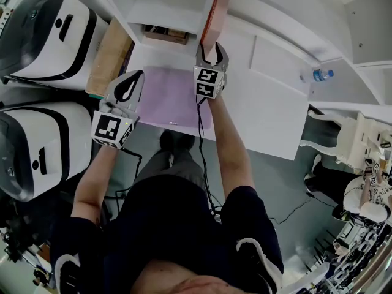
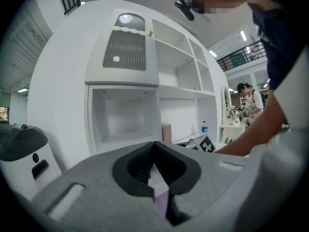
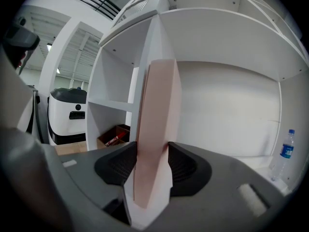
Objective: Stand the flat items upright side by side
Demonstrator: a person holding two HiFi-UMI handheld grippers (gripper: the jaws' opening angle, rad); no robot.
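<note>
White shelf [image 3: 227,105] ahead, right gripper [image 3: 150,170] jaws clamped pink book [image 3: 157,110] upright, long axis vertical; left gripper [image 2: 154,170], jaws closed empty, nearer flat purple mat [image 1: 174,100].

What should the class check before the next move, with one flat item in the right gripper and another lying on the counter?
1. Salmon flat item upright between the right gripper's jaws: ok.
2. Its bottom edge set down: cannot tell, the gripper hides it.
3. Item touching the white divider beside it: cannot tell.
4. Left gripper shut with nothing between its jaws, free for the next pick: ok.
5. Lilac flat item stood upright: not ok, it lies flat on the counter.
</note>
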